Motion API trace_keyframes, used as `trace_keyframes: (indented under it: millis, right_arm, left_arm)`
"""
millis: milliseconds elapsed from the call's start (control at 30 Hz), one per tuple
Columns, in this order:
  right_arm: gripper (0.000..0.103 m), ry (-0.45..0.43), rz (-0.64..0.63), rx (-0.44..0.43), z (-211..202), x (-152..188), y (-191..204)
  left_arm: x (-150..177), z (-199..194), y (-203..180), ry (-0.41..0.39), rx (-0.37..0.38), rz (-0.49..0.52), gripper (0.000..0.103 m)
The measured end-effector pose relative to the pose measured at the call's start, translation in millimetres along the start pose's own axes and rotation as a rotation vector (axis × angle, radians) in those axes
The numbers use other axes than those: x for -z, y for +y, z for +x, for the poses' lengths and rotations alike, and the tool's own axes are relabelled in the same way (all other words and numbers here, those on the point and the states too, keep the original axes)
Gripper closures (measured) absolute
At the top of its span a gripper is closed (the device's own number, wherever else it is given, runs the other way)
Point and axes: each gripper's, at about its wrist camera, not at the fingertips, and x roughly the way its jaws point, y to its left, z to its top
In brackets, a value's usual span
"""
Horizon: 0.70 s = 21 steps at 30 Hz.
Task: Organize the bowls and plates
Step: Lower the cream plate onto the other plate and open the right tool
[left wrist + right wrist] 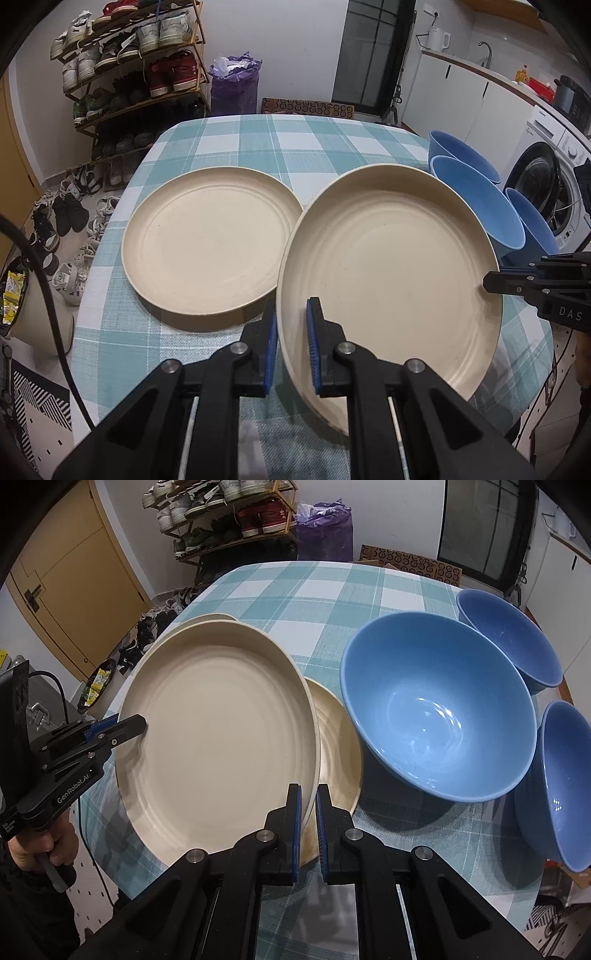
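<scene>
Two tools share one cream plate (391,266): the left tool (291,347) is clamped on its near rim, and the right tool (309,827) is clamped on the opposite rim, so the plate hangs tilted above the checked tabletop (236,144). In the right wrist view a second cream plate (338,738) lies flat directly beneath the held one, partly hidden by it, and a third plate (210,243) rests on the cloth just beside, on the left. Three blue bowls (436,709) stand grouped along the right edge, near the plates but apart from them.

The step in hand looks like stacking the held plate onto the one under it. To do it well, both hands should level the plate first, since its left edge sits higher than its right, then bring it down evenly so the rims meet all round instead of one edge striking and sliding. Centre it over the lower plate before letting go, and release both tools together, only once the weight is carried from below. Keep clear of the nearest bowl, which stands close by.
</scene>
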Motion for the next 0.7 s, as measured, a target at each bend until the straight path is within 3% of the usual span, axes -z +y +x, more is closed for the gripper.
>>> trace_keyframes:
  millis: [700]
  right_arm:
    - [0.094,0.01,-0.009,0.069,20.5,-0.4,-9.7]
  left_arm:
    - [-1.1,22.2,-7.6,0.025,0.005,0.012,0.091]
